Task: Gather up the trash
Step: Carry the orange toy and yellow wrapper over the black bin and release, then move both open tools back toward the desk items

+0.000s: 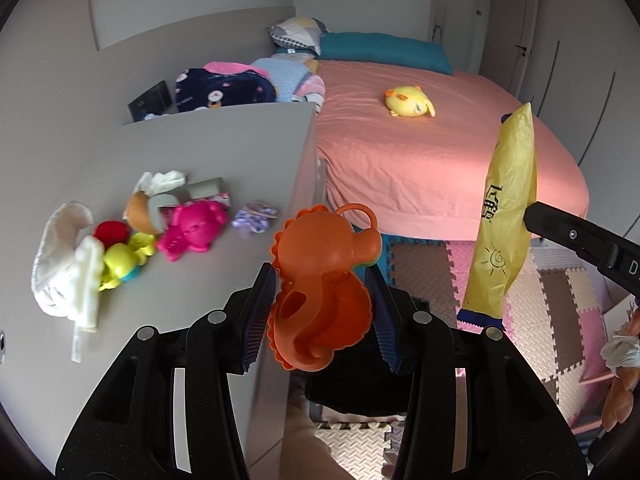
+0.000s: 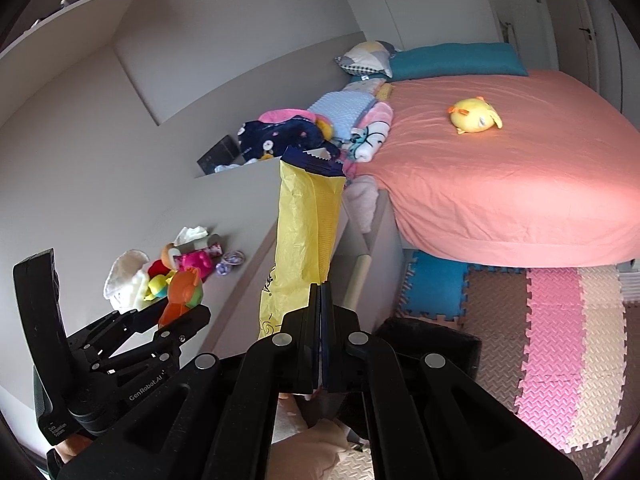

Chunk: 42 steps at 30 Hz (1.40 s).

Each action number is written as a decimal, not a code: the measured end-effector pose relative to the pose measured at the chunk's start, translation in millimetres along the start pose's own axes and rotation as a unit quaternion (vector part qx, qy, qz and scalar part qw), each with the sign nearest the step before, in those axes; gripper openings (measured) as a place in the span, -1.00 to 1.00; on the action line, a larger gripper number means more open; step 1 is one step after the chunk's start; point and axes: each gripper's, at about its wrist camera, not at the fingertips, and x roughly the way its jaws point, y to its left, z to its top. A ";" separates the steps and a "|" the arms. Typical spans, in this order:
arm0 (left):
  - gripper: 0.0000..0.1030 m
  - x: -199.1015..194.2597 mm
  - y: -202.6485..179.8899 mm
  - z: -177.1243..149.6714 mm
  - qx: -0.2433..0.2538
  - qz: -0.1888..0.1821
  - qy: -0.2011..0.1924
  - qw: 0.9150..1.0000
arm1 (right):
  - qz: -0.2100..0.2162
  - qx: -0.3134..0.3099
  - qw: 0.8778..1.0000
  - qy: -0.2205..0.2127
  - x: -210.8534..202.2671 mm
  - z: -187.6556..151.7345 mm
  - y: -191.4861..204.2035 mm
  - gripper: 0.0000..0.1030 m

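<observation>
Clamped between the ribbed blue pads of the left gripper [image 1: 324, 304] is an orange plastic toy [image 1: 320, 280] shaped like an animal, with a looped handle at its top; in the left wrist view it sits over the edge of the grey desk [image 1: 168, 152]. Pressed tight together on the lower end of a long yellow snack wrapper [image 2: 300, 240], the right gripper [image 2: 320, 320] holds that wrapper upright, its dark blue crimped end uppermost in the right wrist view (from the left wrist view the same wrapper [image 1: 506, 216] hangs at the right side, with one black finger of the other tool against it). On the desk, well away from both tools, lies a small heap: a white cloth [image 1: 64, 264], a crumpled white tissue [image 1: 162, 180], a pink toy [image 1: 192, 230], a red ball [image 1: 112, 232], a yellow-green toy [image 1: 124, 264] and, just beside the pink one, a small purple crinkled wrapper [image 1: 254, 218]. Beyond the desk stands a bed with a salmon sheet [image 1: 420, 148], a yellow plush chick [image 1: 408, 101] lying on it, a teal pillow [image 1: 384, 50] at its head, and folded blankets [image 1: 240, 84] piled near the wall. Foam puzzle mats [image 2: 560, 320] in pink, brown, cream and blue cover the floor below.
</observation>
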 end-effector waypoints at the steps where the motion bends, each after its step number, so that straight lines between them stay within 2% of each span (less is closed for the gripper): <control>1: -0.11 3.7 -1.6 0.5 0.002 -0.003 0.003 1.000 | -0.002 0.001 1.000 0.001 0.6 0.3 -2.6 -0.98; 8: -0.09 27.1 -14.9 0.3 0.015 -0.035 0.032 0.999 | -0.020 0.010 1.000 0.016 8.5 2.9 -15.5 -0.98; 9: -0.01 31.9 -17.5 0.1 0.021 -0.048 0.043 0.998 | -0.033 0.012 0.999 0.019 10.5 3.5 -17.6 -0.98; 10: 0.43 34.6 -18.2 -0.1 0.023 -0.052 0.049 0.997 | -0.040 0.013 0.999 0.019 11.9 4.7 -18.0 -0.97; 11: 0.90 35.3 -19.0 -0.3 0.024 -0.050 0.049 0.997 | -0.044 0.015 0.999 0.017 12.2 5.0 -19.0 -0.85; 13: 0.88 34.2 -19.6 -1.0 0.030 -0.042 0.041 0.998 | -0.058 0.024 0.998 0.011 10.8 5.3 -21.6 -0.24; 14: 0.88 35.1 -18.5 -0.6 0.030 -0.039 0.043 0.998 | -0.066 0.026 0.997 0.004 9.3 5.8 -22.1 0.15; 15: 0.88 35.4 -17.0 -0.2 0.027 -0.038 0.043 0.998 | -0.072 0.025 0.997 -0.007 6.9 6.3 -21.6 0.19; 19: 0.88 33.9 -12.6 0.1 0.026 -0.032 0.043 0.998 | -0.071 0.027 0.997 -0.014 4.2 8.0 -24.2 0.20; 21: 0.88 32.9 -10.9 -0.3 0.029 -0.028 0.042 0.998 | -0.076 0.028 0.997 -0.016 4.3 8.6 -25.0 0.31; 24: 0.88 29.6 -9.2 -1.1 0.027 -0.025 0.039 0.999 | -0.078 0.030 0.996 -0.017 5.6 8.1 -26.3 0.35; 34: 0.88 25.9 0.3 -4.3 0.020 -0.019 0.037 0.999 | -0.075 0.015 0.997 -0.009 13.3 5.7 -13.3 0.40; 42: 0.88 20.3 21.3 -3.6 0.004 -0.007 0.031 0.999 | -0.075 -0.020 0.997 0.006 31.4 6.5 15.0 0.40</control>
